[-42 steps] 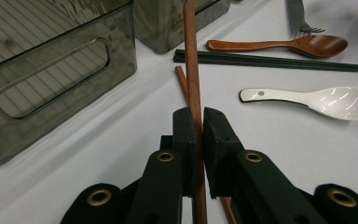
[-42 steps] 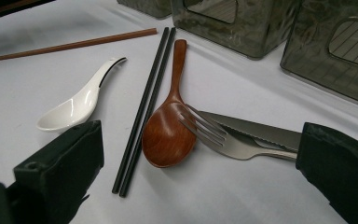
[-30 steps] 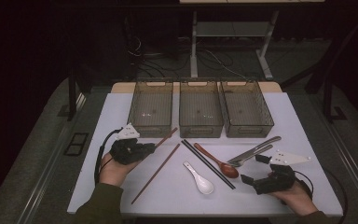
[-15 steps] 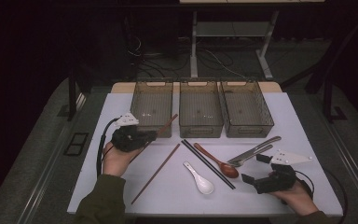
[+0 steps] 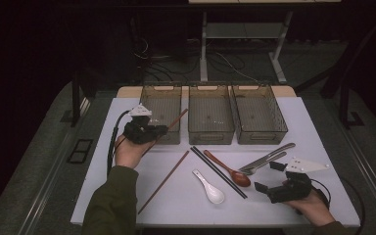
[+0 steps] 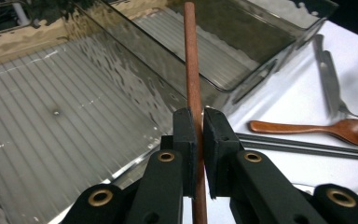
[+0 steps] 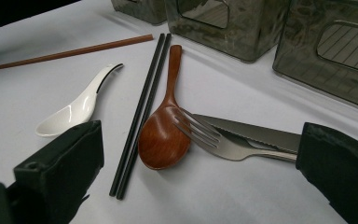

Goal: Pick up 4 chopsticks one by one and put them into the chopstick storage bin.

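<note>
My right gripper (image 5: 272,176) rests nearest me at about four o'clock on the white tabletop (image 5: 323,147), its jaws spread wide with nothing between them. Just beyond it, in the right gripper view, lie a fork (image 7: 209,135) and knife (image 7: 256,133), a wooden spoon (image 7: 164,130), a pair of black chopsticks (image 7: 142,112) and a white ceramic spoon (image 7: 77,107), with one brown chopstick (image 5: 164,181) loose at six o'clock. Farther off at ten o'clock, my left gripper (image 6: 199,140) is pinching the other brown chopstick (image 6: 192,60), which points over the leftmost clear bin (image 5: 162,93); two more bins (image 5: 210,93) stand at twelve o'clock
</note>
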